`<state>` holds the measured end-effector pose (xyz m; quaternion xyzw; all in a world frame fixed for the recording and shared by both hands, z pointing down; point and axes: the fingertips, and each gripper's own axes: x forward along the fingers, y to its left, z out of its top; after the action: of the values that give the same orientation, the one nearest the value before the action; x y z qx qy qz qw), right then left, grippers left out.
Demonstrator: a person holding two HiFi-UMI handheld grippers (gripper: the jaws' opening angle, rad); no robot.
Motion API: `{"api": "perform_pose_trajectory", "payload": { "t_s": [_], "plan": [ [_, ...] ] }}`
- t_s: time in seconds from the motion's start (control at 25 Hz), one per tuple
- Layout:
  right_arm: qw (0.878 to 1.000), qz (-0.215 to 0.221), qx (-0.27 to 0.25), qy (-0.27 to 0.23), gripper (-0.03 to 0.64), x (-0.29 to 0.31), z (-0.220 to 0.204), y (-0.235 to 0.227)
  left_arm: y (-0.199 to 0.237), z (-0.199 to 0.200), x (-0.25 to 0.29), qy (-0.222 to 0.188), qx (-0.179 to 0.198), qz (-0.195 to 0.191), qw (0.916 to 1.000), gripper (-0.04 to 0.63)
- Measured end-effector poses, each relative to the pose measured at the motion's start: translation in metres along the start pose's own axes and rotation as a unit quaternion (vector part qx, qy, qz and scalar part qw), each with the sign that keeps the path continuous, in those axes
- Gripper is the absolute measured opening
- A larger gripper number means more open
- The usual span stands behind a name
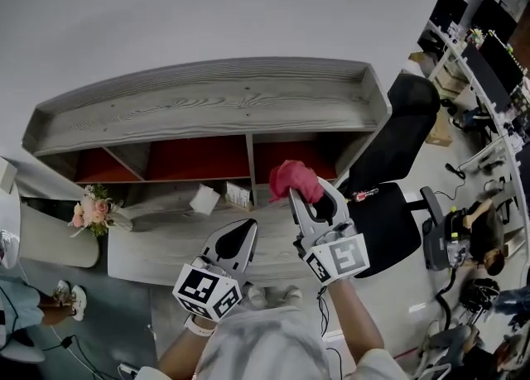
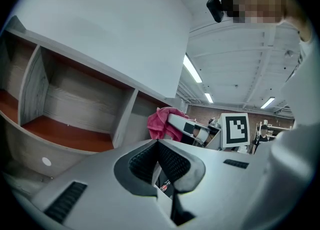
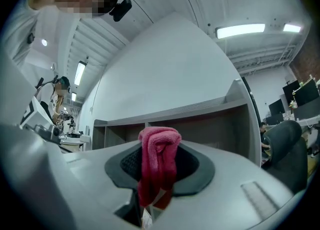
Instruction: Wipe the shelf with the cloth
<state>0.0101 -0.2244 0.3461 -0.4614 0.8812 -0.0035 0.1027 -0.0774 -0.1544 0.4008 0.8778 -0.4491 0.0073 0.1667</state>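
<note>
The right gripper's [image 3: 159,141] two fingers are clamped on a pink cloth [image 3: 159,174] that is folded into a thick wad.

What could go wrong: only a small bulge of cloth pokes past the fingertips. A wipe at a shallow angle would probably scrape the hard fingertips along the wood rather than the fabric. Drag across the rough grain could also tug the wad out of the pinch.

The cloth sits between the fingers and rounds over just beyond their tips, with a tail hanging back toward the gripper body. Ahead of the tips stands the grey wooden shelf [image 1: 207,101] with its open, red-floored compartments. The cloth is near the rightmost compartment and does not appear to touch wood yet.

To the left of these fingers and a little behind, the left gripper [image 1: 238,236] has its fingers closed on each other with nothing between them, above a lower ledge [image 1: 157,246]. Just beyond its tips sits a small white box [image 1: 203,199], and further left a bunch of flowers [image 1: 91,209]. A careless sweep could knock either one. A black office chair [image 1: 397,142] stands to the right.
</note>
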Motion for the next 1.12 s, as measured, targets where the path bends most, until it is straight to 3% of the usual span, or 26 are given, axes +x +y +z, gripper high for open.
{"api": "perform_pose_trajectory", "payload": {
  "t_s": [0.36, 1.12],
  "plan": [
    [0.999, -0.005, -0.030, -0.008, 0.123, 0.051, -0.009, -0.025, 0.021, 0.006, 0.017, -0.002, -0.012, 0.003, 0.9999, 0.006],
    [0.997, 0.041, -0.069, -0.014, 0.123, 0.143, -0.038, -0.022, 0.049, 0.006, 0.031, 0.015, -0.002, 0.013, 0.9998, 0.006]
  ]
}}
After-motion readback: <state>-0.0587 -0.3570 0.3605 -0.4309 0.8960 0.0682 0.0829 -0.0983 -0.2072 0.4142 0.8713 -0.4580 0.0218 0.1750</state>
